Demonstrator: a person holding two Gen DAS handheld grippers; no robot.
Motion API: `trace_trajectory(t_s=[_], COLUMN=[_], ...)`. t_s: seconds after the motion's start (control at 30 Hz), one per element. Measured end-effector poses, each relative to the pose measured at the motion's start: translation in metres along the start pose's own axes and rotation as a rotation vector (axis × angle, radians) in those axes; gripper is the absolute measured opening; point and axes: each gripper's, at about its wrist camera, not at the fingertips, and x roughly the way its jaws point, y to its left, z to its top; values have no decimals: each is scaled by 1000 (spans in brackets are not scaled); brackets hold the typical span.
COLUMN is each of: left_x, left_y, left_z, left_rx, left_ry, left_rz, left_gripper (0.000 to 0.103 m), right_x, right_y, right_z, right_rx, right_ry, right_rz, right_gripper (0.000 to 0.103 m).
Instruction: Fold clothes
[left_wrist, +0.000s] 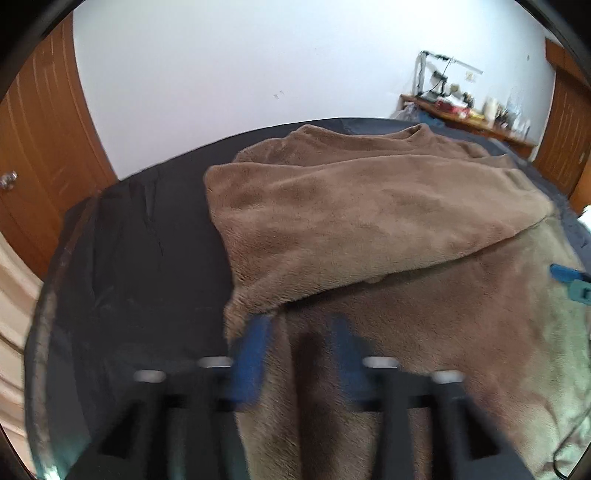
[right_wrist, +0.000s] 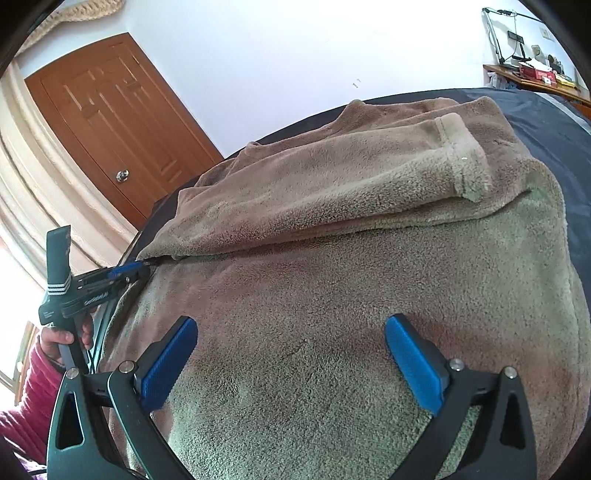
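- The right tool (right_wrist: 291, 360) hovers low over the brown fleece garment (right_wrist: 369, 295), blue pads spread wide with nothing between them.
- The left tool (left_wrist: 301, 354), blurred, has its fingers apart astride the garment's edge at 9 o'clock, pressing on nothing.
- A sleeve (right_wrist: 332, 184) lies folded across the garment at 12 o'clock.
- The garment is spread on a dark bed (left_wrist: 147, 240).
- A wooden door (right_wrist: 122, 122) stands at 10 o'clock.
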Motion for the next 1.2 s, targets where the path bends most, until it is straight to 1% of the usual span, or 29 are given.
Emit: trace_trajectory(t_s=[0.03,0.1,0.2,0.27,0.37,0.43,0.53,0.57,0.63,0.7,0.73,0.77,0.87,0.97,1.07,1.2], left_x=[-2,-5,-9,-6,7,18,31,33,33,29,26,23,15,20,18,19], left_y=[1,-1,-7,-13,-19,-20,-14,-9,10,30,36,39,48,57,55,41], left_z=[-1,0,-1,-1,1,5,15,18,22,21,18,15,7,-1,-2,-2], left_rx=[-10,1,53,109,190,211,177,140,13,-112,-150,-166,-200,-240,-222,-142], left_ry=[-14,-27,-56,-59,-45,-31,-14,-8,13,21,19,12,-12,9,2,-9], left_rz=[-4,67,150,215,277,303,392,415,396,341,333,344,383,356,354,393], left_gripper=[72,72,72,72,72,72,72,72,72,73,73,74,74,75,76,76], right_x=[0,0,0,0,0,0,-1,-1,-1,-2,-2,-2,-3,-2,-2,-2], right_y=[0,0,0,0,0,0,-1,-1,-1,-2,-2,-2,-3,-3,-5,-7], right_z=[0,0,0,0,0,0,1,0,0,0,0,0,1,2,3,5], right_rx=[0,1,2,3,3,3,4,5,6,7,7,7,5,1,1,6], right_ry=[0,0,-1,-2,-1,-1,-2,-2,-3,-3,-3,-3,-2,0,0,-2], right_rz=[0,1,2,4,3,3,4,6,8,10,11,11,10,5,4,10], right_gripper=[102,102,102,102,102,102,102,102,102,102,102,102,102,102,102,102])
